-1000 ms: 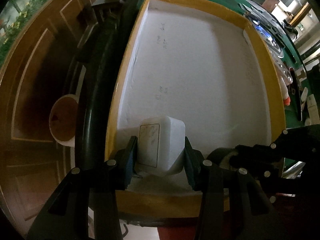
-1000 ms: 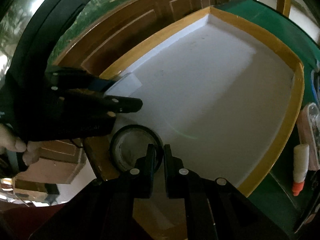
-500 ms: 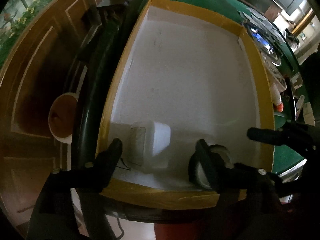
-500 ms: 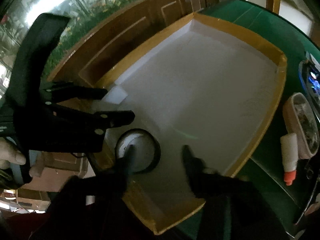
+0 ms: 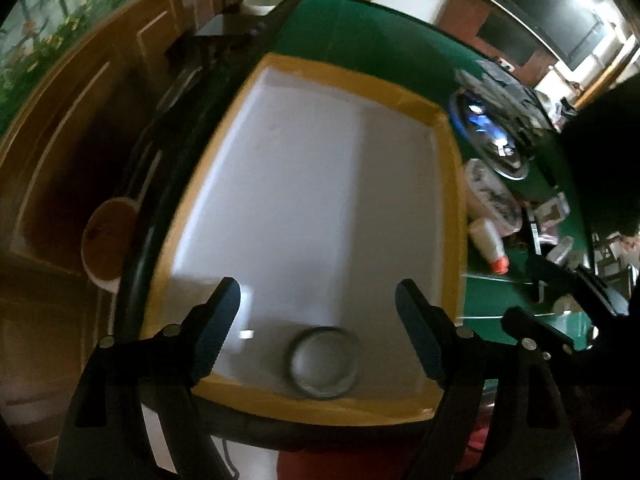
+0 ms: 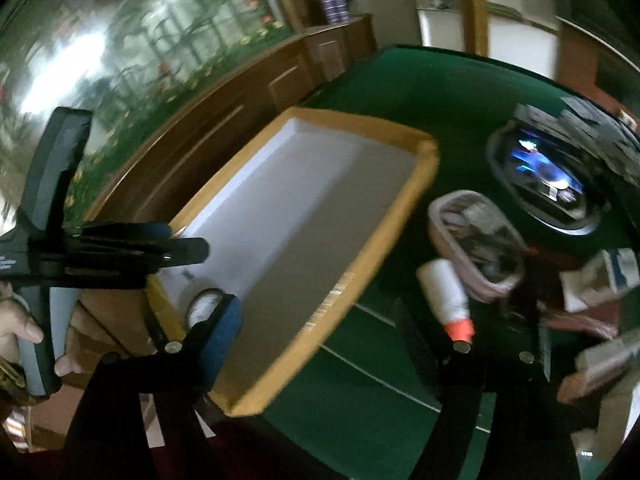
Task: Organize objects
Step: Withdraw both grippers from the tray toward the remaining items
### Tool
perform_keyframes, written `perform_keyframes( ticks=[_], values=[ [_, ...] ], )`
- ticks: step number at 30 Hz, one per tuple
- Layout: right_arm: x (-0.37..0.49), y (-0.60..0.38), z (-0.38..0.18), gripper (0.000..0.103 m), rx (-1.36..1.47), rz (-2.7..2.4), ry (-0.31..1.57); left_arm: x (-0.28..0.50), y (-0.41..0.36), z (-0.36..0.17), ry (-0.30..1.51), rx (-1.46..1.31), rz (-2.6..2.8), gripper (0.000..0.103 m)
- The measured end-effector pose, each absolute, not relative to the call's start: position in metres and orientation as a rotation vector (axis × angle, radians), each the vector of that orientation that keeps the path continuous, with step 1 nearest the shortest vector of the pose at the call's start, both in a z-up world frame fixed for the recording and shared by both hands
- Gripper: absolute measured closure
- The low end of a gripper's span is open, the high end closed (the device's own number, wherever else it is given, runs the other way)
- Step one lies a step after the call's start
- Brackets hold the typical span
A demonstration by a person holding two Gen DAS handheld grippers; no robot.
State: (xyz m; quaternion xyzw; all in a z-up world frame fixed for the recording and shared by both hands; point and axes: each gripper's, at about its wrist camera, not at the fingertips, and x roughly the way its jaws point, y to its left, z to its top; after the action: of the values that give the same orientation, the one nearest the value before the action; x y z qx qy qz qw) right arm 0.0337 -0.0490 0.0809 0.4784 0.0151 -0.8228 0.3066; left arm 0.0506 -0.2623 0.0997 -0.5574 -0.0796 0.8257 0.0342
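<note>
A yellow-rimmed tray (image 5: 450, 208) with a white floor lies on the green table. In its near end sits a roll of tape (image 5: 322, 364), flat on the floor. A white block (image 5: 242, 320) rests beside it, half hidden by my left finger. My left gripper (image 5: 318, 320) hangs open above both, touching neither. The right gripper (image 6: 320, 340) has its jaws opening over the tray's near right rim (image 6: 360, 280), with nothing between them. The tape roll (image 6: 204, 306) shows beside its left finger, and the left gripper (image 6: 184, 240) reaches in from the left.
Right of the tray on the green table (image 6: 400, 80) lie a white bottle with an orange cap (image 6: 446, 296), a patterned pouch (image 6: 476, 240) and a dark round dish with a blue glint (image 6: 544, 184). Wooden cabinets (image 5: 80, 140) stand left. A hand (image 6: 24, 328) holds the left gripper.
The left gripper let go of the white block, opened wide and pulled up. The right gripper released the tape roll, opened and swung right toward the green table.
</note>
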Motion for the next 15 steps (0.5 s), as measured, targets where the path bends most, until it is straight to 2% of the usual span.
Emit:
perform_keyframes(
  ticks=[15],
  values=[
    [0.042,0.094,0.074,0.024,1.388,-2.401,-0.227,0.046,-0.111,0.101,-0.114,-1.642,2.339,0.022]
  ],
)
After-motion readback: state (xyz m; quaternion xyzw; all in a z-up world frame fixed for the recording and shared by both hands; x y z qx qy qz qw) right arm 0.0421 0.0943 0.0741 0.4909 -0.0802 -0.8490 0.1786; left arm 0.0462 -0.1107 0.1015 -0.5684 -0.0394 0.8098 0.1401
